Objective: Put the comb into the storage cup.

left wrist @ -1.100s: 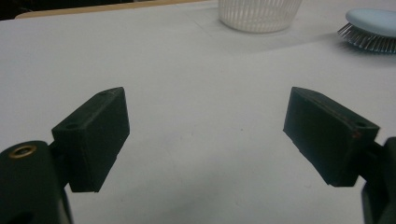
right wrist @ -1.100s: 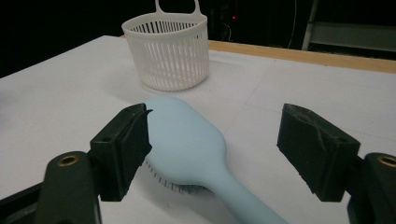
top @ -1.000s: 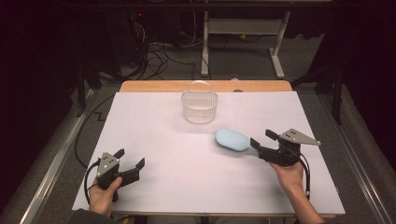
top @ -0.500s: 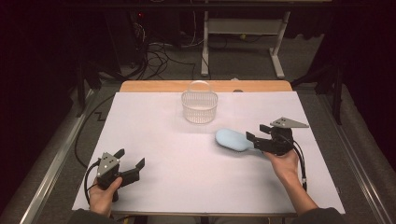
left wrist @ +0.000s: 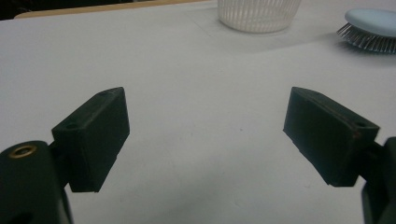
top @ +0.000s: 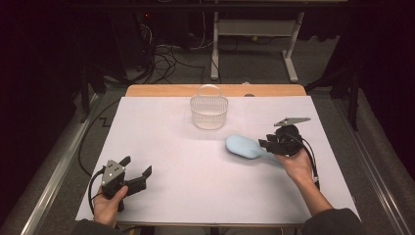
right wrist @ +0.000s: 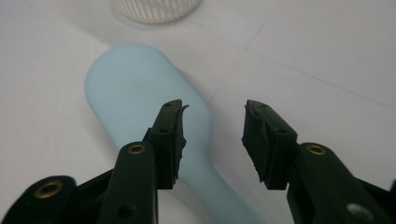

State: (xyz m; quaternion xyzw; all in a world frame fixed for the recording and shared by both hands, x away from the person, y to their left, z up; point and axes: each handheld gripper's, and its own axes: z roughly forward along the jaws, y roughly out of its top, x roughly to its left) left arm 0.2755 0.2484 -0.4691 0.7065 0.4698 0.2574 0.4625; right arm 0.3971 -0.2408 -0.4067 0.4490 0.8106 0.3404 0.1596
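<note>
Closing right fingers half-shut over light, rigid, slick hairbrush handle, not yet gripped; left fingers wide, empty.

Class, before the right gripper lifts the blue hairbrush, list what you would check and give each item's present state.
1. Right gripper jaws over the hairbrush handle: ok; they have just been closing.
2. Jaws pressing on the handle: not ok, gaps show.
3. Brush lying flat, bristles down: ok.
4. Basket upright, apart from brush: ok.
5. Left gripper open, holding nothing: ok.
6. Handle centred between the jaws: cannot tell.
</note>
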